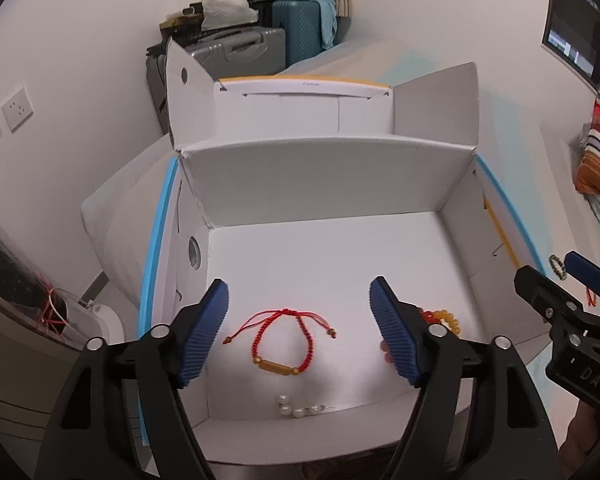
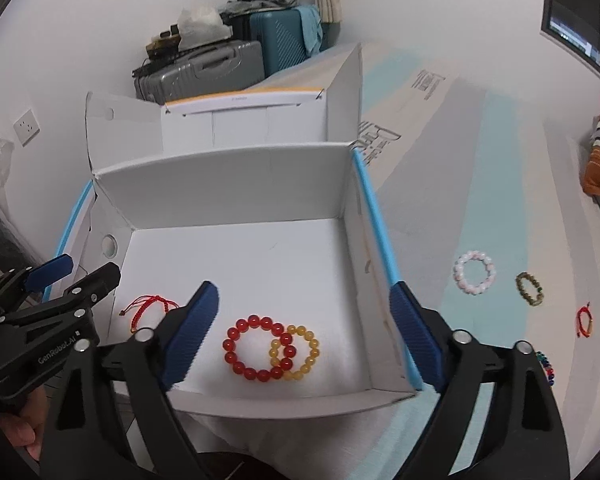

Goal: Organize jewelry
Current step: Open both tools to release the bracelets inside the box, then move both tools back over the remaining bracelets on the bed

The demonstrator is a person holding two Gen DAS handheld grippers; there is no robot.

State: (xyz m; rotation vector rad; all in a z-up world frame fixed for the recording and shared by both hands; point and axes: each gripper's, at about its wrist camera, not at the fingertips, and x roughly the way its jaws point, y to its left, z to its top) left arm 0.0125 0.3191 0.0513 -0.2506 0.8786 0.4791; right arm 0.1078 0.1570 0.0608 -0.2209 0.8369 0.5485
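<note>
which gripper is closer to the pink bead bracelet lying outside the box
Right. The right gripper hovers over the box, beside the pink bead bracelet; the left gripper is over the box's far side.

white box, bright beads, blue pads

the open box (image 2: pixel 236 264) is white inside with a sky-blue edge strip and an orange band on its far lid. in it lie a red bead bracelet (image 2: pixel 258 349), a yellow-amber bead bracelet (image 2: pixel 300 354), a red cord bracelet (image 1: pixel 278 340) with a gold tube bead, and white pearls (image 1: pixel 296 408). outside on the white and pale-blue cloth (image 2: pixel 480 200) sit a pink-white bead bracelet (image 2: pixel 475 272), an olive-brown one (image 2: pixel 530 289) and a small red cord one (image 2: pixel 584 320). both grippers are black with ribbed dark-blue pads (image 1: pixel 204 332). behind stand a teal suitcase (image 2: pixel 280 40) and a grey suitcase (image 2: pixel 204 72).
</note>
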